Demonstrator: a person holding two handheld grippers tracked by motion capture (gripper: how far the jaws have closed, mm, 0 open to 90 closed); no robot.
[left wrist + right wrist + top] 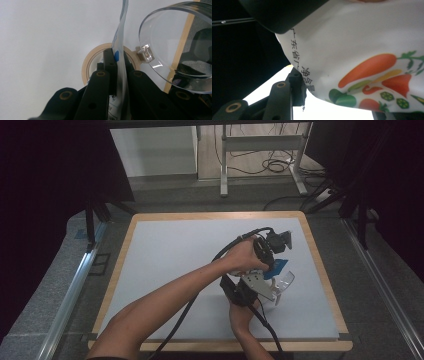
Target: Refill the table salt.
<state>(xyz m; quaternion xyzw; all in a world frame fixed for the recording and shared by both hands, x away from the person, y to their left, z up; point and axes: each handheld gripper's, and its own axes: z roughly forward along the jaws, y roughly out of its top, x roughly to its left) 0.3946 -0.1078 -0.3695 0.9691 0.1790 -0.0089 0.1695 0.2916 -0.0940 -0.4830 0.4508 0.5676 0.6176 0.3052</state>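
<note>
Overhead, packet (119,45) beside clear cup (172,47)

Both arms are bare, no sleeves showing. The left gripper (119,75) has matte black fingers (98,95) with brass-ringed screws behind their tips; a grey three-cornered plate (257,284) and black cables (182,320) trail behind.

- Table (150,250): both grippers over its right half, near the right edge.
- Left gripper (274,266): above and just behind the right gripper (280,292); left forearm crosses over the right hand.
- Packet (120,50): upright between the left gripper's jaws.
- Cup (175,45): on its side, right of the packet.
- Tape roll (86,66): flat on the table, behind the jaws.
</note>
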